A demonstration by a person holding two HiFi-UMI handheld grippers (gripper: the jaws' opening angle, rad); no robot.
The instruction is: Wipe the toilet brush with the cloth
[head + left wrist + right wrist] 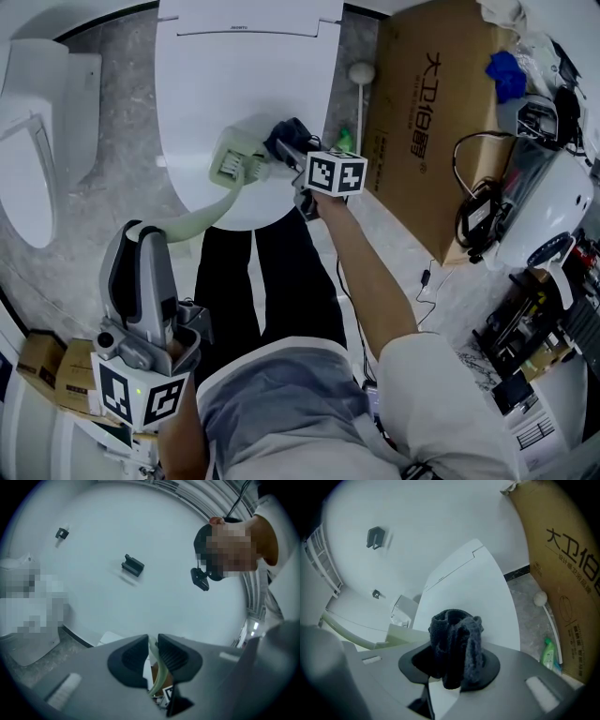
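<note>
1. The left tongs were clenched on the pale green handle of the toilet brush. The handle curved away from them to the bristled head, which was held over the closed toilet lid.
2. The right tongs gripped a bunched dark cloth, which stood up from between the two pads.
3. In the head view the cloth lay just right of the brush head, close against it; whether the two were touching could not be made out.
4. Seen from the right tongs, the brush head sat just to their left and the white lid stretched ahead of them.
5. To the right of the right tongs, a large cardboard box with printed characters lay on the grey floor, with a green bottle beside it.
</note>
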